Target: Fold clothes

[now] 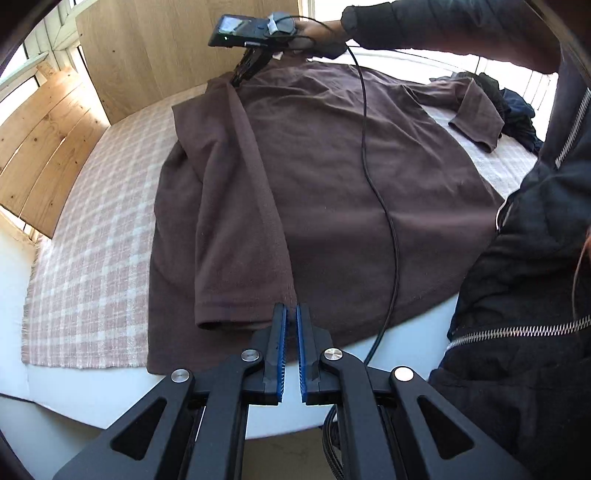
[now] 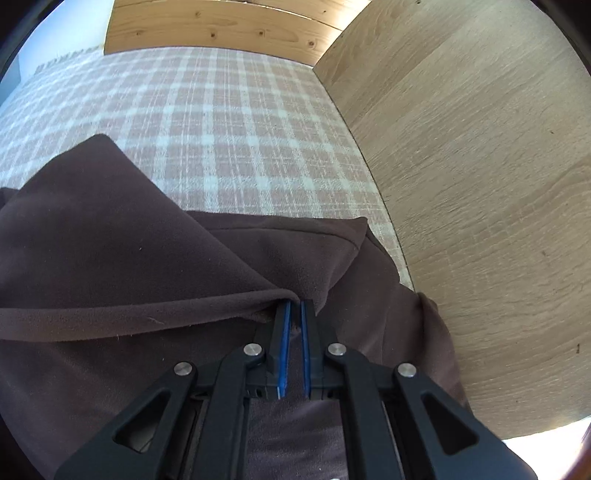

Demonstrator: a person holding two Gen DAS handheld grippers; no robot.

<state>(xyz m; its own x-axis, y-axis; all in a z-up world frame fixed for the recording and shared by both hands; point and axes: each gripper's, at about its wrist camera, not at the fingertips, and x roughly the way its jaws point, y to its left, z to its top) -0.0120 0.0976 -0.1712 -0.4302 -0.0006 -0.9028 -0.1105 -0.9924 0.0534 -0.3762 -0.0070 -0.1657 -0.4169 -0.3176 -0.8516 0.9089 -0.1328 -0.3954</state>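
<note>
Dark brown long-sleeved knit shirt [image 1: 325, 192] lies spread flat on a pink-and-white checked cloth [image 1: 96, 251] covering a white round tabletop [image 1: 110, 395]. In the left wrist view its left side is already folded in over the body, the sleeve running from 11 o'clock down to a cuff near 6 o'clock; the other sleeve lies out toward 2 o'clock, cuff on the cloth. Hem hangs slightly over the cloth's near edge.

Left gripper [image 1: 291, 314]: blue pads nearly together with only a thin slit between them, tips just at the folded sleeve's cuff. Can't tell whether fabric is pinched there; nothing visibly held.

Right gripper [image 2: 293, 314]: pads almost closed and clamped on a fold of the brown fabric, a ridge of cloth draped over the tips toward 9 o'clock. In the left wrist view it shows at 12 o'clock [image 1: 243, 74], on the shirt's shoulder edge, carried by a person's hand [image 1: 317, 33] in a black sleeve [image 1: 461, 29]. A black cable [image 1: 384, 206] trails from it across the shirt toward 6 o'clock.

Around it: small pile of dark clothes [image 1: 509, 107] at 2 o'clock, just beside the spread sleeve. Light wooden panel [image 2: 480, 184] standing at the cloth's far edge; knotty pine boards [image 1: 48, 147] at 9 o'clock. Person's black zipped jacket [image 1: 535, 277] fills 3 to 5 o'clock.
</note>
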